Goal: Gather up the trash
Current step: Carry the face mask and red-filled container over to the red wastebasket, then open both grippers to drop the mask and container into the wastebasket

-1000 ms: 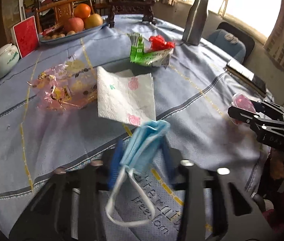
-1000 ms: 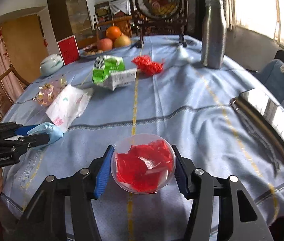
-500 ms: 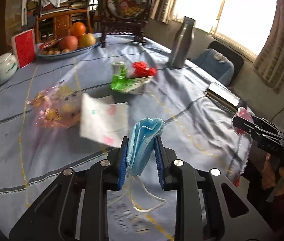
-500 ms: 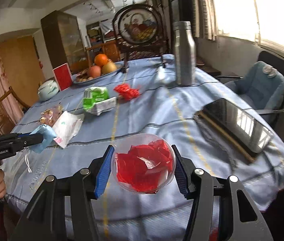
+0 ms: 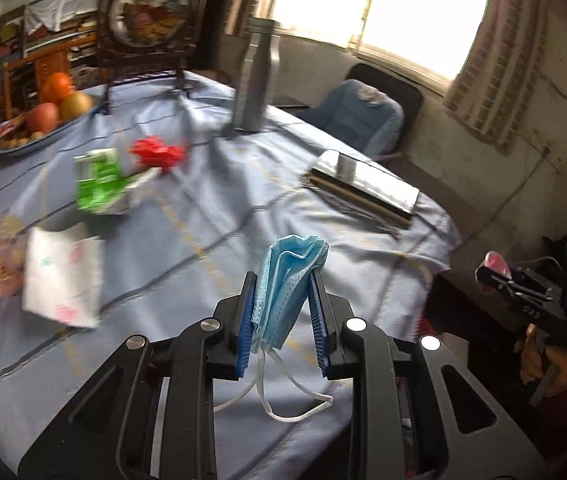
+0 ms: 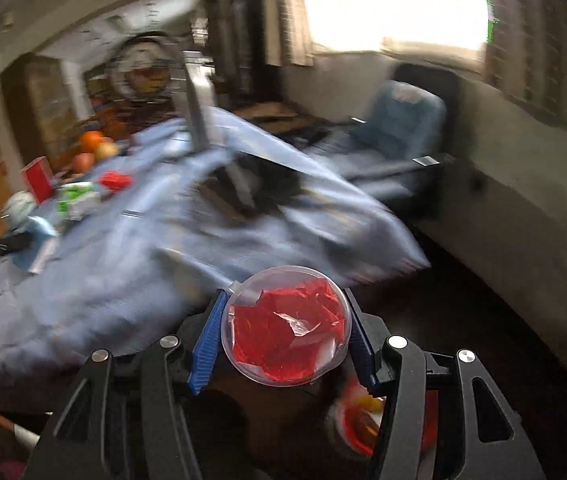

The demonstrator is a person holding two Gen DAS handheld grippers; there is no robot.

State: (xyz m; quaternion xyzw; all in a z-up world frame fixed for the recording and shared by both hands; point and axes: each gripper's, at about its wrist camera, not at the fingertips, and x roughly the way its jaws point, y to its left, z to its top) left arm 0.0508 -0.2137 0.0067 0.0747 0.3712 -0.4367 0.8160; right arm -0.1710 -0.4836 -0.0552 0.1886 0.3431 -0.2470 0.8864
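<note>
The left tool [image 5: 281, 312] pinches a folded blue face mask [image 5: 289, 276] above the worktop [image 5: 211, 200] edge; the right tool [image 6: 285, 332] clamps a clear cup of red wrappers [image 6: 285, 326] beyond it. Keep both grips firm and level until over a bin; none is clearly visible

Bare tablecloth [image 5: 211, 216] between carton [image 5: 101, 182] and tablet [image 5: 363, 186]

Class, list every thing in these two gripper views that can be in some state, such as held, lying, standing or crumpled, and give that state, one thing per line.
left gripper: shut on the face mask
face mask: folded, ear loops dangling
right gripper: shut on the clear cup
clear cup: held, red wrapper inside
green carton: crushed, lying on the table
red wrapper: crumpled, on the table
paper napkin: lying flat
metal bottle: upright, capped
</note>
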